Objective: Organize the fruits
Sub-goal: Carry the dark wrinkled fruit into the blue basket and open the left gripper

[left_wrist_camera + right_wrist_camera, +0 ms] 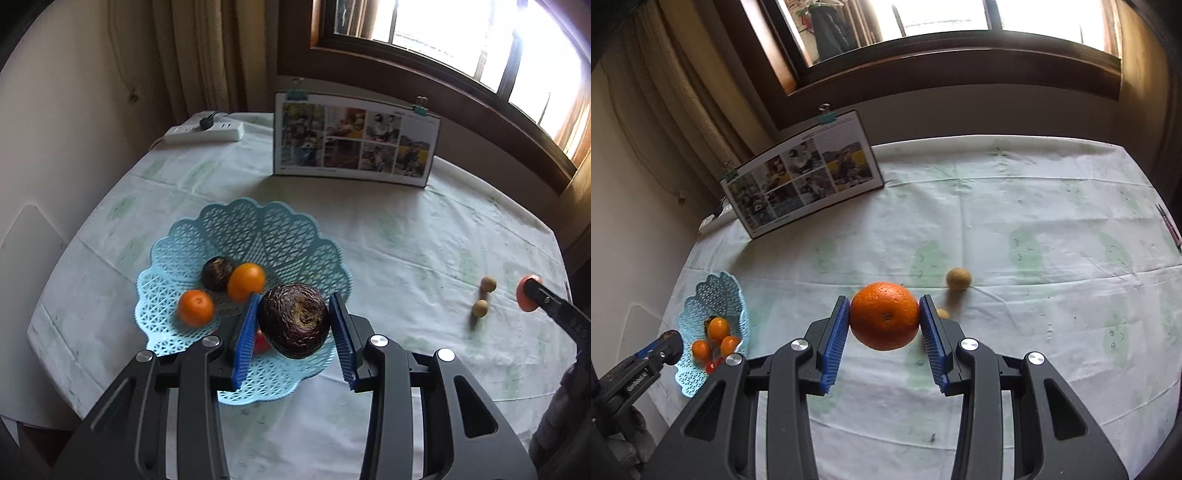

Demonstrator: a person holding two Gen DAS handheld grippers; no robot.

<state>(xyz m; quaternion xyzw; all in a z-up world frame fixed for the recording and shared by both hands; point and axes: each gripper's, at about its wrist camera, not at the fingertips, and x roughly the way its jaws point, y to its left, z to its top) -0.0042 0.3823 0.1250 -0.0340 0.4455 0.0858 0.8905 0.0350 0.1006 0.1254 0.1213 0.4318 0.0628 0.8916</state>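
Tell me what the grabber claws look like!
Both grippers, left and right, match: dark grey plastic arms with triangle-shaped holes, round silver bolts at the joints, and two flat blue ribbed fingers. Seen from the side, the left one carries small white lettering, too blurry to read. The hand under it wears a grey glove. No cables show.

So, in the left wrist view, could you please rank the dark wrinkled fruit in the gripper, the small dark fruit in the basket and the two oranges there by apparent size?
1. Dark wrinkled fruit, though nearest the camera.
2. The two oranges, alike.
3. Small dark fruit.
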